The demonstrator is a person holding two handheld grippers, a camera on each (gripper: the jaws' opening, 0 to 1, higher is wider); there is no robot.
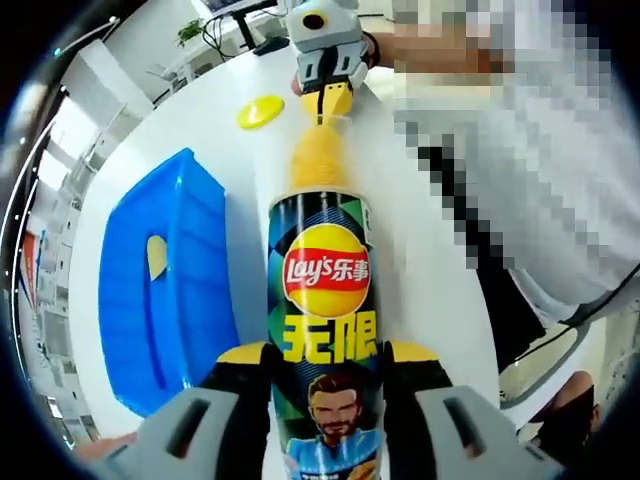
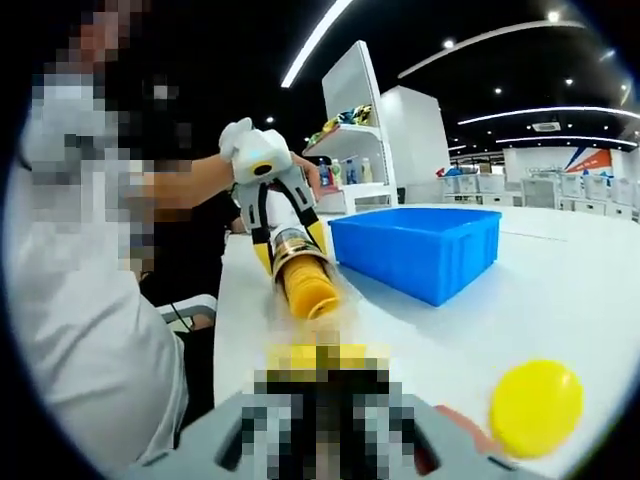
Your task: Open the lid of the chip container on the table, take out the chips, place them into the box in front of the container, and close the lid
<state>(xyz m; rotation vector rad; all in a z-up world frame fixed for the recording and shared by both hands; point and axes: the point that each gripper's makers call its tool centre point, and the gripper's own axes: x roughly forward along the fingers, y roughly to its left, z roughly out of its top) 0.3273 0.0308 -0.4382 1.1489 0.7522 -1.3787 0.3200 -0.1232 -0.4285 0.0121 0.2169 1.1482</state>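
Left gripper view shows the left claw (image 1: 325,365) pinching the chip can (image 1: 325,320), lid (image 1: 261,111) off on the tabletop (image 1: 420,250), while the right claw (image 1: 328,100) pinches the chip stack (image 1: 318,160); next, carry them left into the blue box (image 1: 190,200).

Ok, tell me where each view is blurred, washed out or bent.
Left gripper view: the chip stack leaving the can is soft with blur, the white table glares, the blue box bows. Right gripper view: chips smeared near the right tongs, the ceiling dark, the yellow lid sharp.
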